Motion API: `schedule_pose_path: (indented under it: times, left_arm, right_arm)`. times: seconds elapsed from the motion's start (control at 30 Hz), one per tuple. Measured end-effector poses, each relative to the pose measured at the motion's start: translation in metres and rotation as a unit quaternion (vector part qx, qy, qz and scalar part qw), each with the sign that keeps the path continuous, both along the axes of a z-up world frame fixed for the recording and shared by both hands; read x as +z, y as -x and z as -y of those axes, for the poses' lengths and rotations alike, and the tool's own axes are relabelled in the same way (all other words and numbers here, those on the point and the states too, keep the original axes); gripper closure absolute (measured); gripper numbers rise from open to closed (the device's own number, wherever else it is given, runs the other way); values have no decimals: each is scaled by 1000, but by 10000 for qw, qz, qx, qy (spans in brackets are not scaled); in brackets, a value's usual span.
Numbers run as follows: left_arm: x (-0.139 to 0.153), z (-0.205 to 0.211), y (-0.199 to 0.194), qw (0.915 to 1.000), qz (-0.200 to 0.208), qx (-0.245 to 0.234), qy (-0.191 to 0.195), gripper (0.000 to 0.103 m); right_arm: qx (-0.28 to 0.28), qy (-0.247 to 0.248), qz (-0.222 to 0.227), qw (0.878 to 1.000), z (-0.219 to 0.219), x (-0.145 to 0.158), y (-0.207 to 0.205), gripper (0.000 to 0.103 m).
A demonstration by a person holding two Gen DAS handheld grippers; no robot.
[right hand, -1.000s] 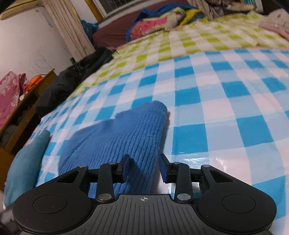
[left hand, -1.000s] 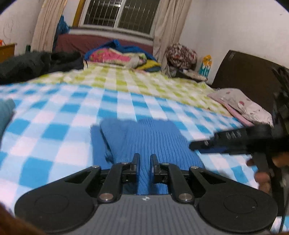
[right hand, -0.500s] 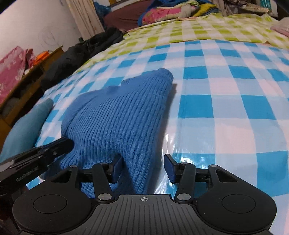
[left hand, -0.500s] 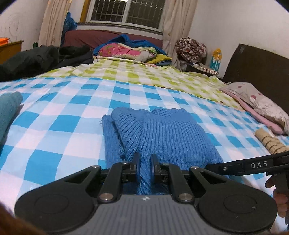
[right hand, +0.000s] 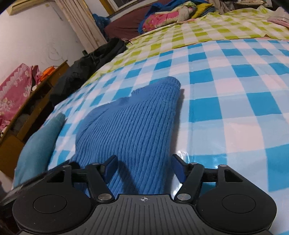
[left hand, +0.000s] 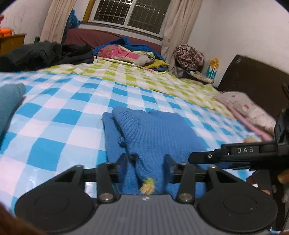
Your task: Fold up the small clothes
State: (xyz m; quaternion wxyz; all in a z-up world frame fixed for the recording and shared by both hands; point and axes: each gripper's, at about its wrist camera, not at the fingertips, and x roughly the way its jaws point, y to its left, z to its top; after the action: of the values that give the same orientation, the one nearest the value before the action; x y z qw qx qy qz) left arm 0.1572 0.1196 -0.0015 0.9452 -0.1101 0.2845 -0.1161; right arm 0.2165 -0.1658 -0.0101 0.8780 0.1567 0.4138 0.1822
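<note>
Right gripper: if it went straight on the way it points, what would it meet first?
The right gripper, jaws open, would most likely meet the ribbed blue knit garment lying straight ahead between them.

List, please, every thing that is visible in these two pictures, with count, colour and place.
Ribbed knit garment: one, blue, folded on the bed, near both grippers.
Checked plastic sheet: one, blue and white, covers the near bed.
Checked sheet: one, green and white, farther back.
Folded cloth: one, teal, left of the blue garment.
Dark clothes: one pile, black, far left on the bed.
Bedding heap: one, pink, blue and yellow, under the window.
Pillow: one, pale pink, at the dark headboard.
Wooden cabinet: one, brown, beside the bed.
Left gripper: black, open, astride the garment's edge.
Right gripper: black, blue pads, open.
</note>
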Motion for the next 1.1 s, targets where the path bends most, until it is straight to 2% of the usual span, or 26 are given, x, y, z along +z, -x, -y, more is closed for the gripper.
schedule_pose_path:
  times: [0.07,0.2,0.27,0.33,0.4,0.47,0.53,0.73,0.87,0.93,1.0,1.1]
  left_arm:
    - [-7,0,-5,9999,-39,35,-132,43]
    - [-23,-6,-14,9994,-333,33,55,41]
    - [-26,-5,-14,9995,-301,2,73,42]
    - [-25,-2,-13,9994,-318,-95,34,47]
    - [-26,-1,-12,9988,-408,-200,200,52]
    - [-26,2,-9,9986,-428,-220,207,54]
    - [-25,6,-3,9981,-458,-328,263,56]
    - [-22,32,34,9951,-533,-828,2,56]
    - [-11,33,53,9946,-468,-886,-259,56]
    - [2,29,61,9958,-277,-802,-359,56]
    - [16,27,63,9967,-64,-662,-469,56]
    - [28,35,50,9961,202,-477,-717,55]
  right_arm:
    - [22,13,-49,10000,-3,-6,-3,31]
    - [146,49,49,9999,-7,-9,-3,27]
    - [151,-10,43,9999,-8,-10,-5,27]
    - [157,-34,21,9999,-11,-10,-5,34]
    - [167,-3,-24,9999,-12,-8,-3,45]
    - [192,-13,-83,9998,-10,-7,1,60]
    - [193,-35,-164,9997,-3,-6,8,65]
    - [191,114,-382,9990,19,-5,44,66]
    - [144,121,-421,9989,36,6,65,63]
    - [50,128,-260,9996,42,17,73,63]
    - [-76,211,110,9997,45,32,79,63]
    - [-120,310,511,9981,38,44,72,63]
